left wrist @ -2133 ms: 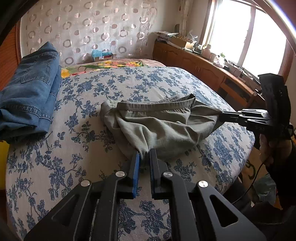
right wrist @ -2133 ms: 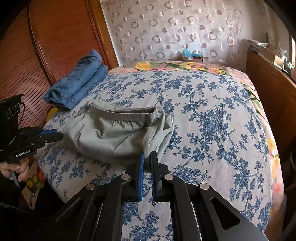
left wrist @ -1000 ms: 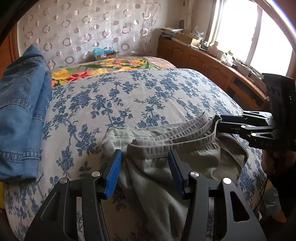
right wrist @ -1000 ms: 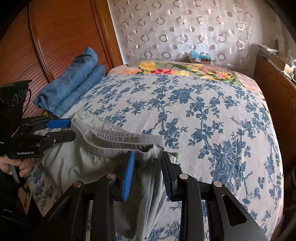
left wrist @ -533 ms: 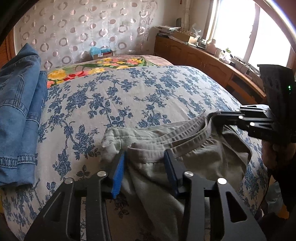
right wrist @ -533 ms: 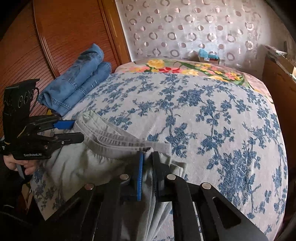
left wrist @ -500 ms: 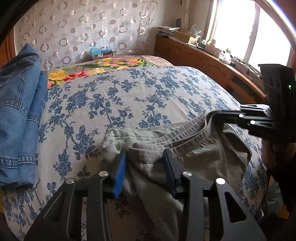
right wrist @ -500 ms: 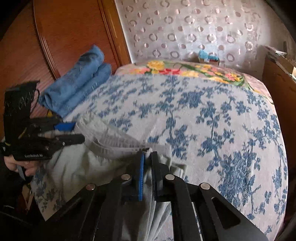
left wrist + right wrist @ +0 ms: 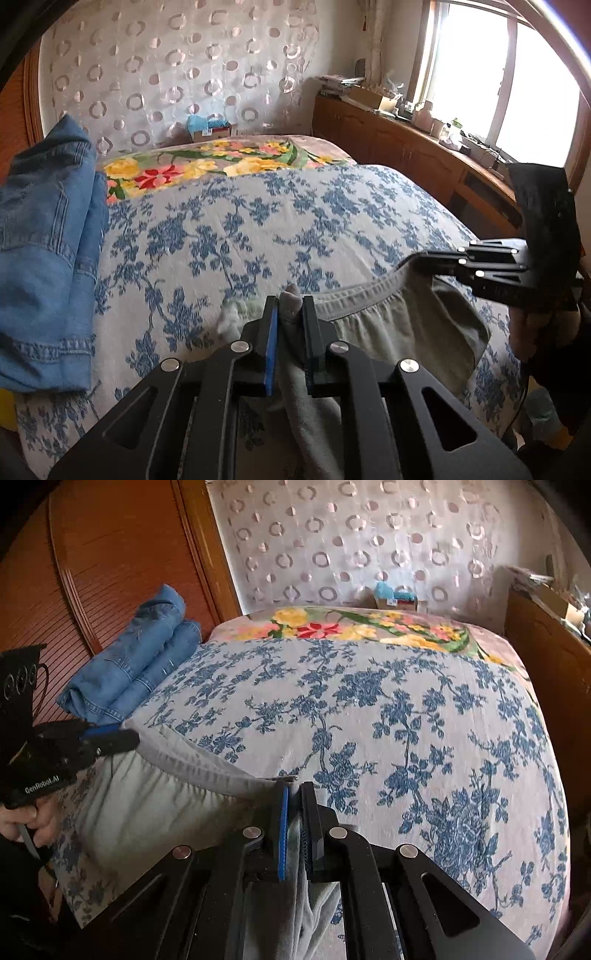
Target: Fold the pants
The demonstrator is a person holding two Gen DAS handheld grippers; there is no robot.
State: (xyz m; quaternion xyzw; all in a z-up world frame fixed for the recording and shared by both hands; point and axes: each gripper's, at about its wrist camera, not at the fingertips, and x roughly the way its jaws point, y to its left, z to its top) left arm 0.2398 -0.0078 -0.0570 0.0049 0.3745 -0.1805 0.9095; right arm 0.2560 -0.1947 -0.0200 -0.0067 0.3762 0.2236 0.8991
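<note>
White "GenRobot.AI" marks the left gripper (image 9: 110,738) (gripping pants (image 9: 155,797)).

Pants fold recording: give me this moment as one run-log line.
left gripper: just closed on grey pants waistband | right gripper: shut on waistband's other end | waistband stretched between | bed: folded jeans aside

The pants (image 9: 388,321) are pale grey-green, the folded jeans (image 9: 40,266) are blue denim, and the bedspread (image 9: 388,720) is white with a blue flower pattern; the blanket (image 9: 221,166) below it has yellow, red and green flowers, the curtain (image 9: 351,539) is white with ring shapes, the cabinet (image 9: 399,155) brown wood
</note>
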